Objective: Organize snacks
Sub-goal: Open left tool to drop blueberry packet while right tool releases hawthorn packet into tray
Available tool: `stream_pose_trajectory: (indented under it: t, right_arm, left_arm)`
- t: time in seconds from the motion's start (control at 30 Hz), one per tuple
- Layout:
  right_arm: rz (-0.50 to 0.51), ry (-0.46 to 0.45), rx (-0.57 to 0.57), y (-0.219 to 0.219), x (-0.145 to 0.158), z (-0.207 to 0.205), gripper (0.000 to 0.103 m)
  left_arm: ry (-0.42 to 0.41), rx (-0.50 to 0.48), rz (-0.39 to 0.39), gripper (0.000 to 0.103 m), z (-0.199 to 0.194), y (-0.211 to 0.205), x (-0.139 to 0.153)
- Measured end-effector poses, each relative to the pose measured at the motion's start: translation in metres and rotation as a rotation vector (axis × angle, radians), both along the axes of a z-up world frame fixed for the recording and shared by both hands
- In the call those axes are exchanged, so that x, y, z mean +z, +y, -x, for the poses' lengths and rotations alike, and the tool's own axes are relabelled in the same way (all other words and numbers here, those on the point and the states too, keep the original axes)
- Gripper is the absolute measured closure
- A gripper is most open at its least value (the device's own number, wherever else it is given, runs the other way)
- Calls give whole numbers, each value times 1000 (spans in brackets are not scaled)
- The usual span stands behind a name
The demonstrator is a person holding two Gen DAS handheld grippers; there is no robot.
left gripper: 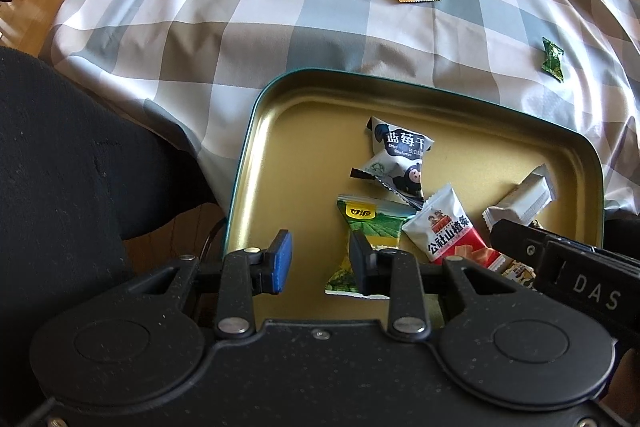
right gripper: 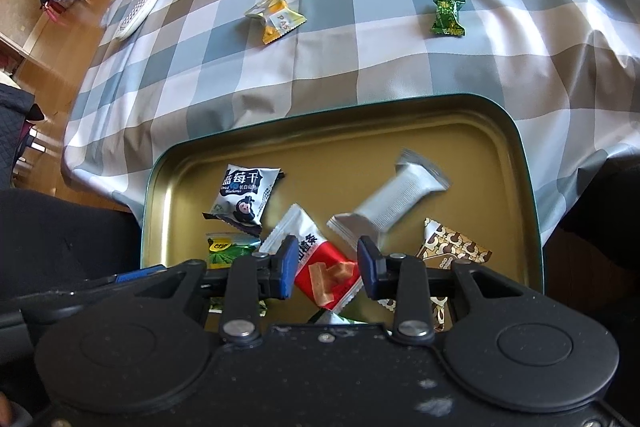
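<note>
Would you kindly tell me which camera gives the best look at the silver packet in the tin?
The right wrist view: the silver packet lies whole and unobstructed there. In the left wrist view, the silver packet sits at the edge, partly behind the right tool.

Bright daylight falls across the grey-and-white checked tablecloth (left gripper: 280, 7), seemingly from the far side, leaving soft fold shadows. The gold-lined metal tin (right gripper: 360, 147) shows a mild sheen without harsh glare. Fisheye distortion bends the edges; far corners blur slightly, near parts stay dark.
</note>
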State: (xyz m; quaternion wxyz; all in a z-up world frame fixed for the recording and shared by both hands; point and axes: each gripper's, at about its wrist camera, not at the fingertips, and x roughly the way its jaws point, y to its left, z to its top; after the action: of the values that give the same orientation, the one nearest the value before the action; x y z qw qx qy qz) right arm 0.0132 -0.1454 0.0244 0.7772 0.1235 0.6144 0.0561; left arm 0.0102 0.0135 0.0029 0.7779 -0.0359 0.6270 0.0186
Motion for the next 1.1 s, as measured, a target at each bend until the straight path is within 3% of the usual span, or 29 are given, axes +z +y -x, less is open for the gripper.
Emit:
stream_pose_trajectory:
  t: [0.6, 0.83, 1.1]
  right_arm:
    - [33, 21, 29, -1, -2, 0, 67]
    - [30, 55, 56, -5, -3, -2, 67]
    - [-24, 155, 65, -18, -5, -16, 67]
  left_arm:
    - [19, -9, 16, 63, 1, 1, -3]
    - [71, -47, 32, 63, -2, 0, -4]
    - [160, -87, 82, 63, -19, 0, -1]
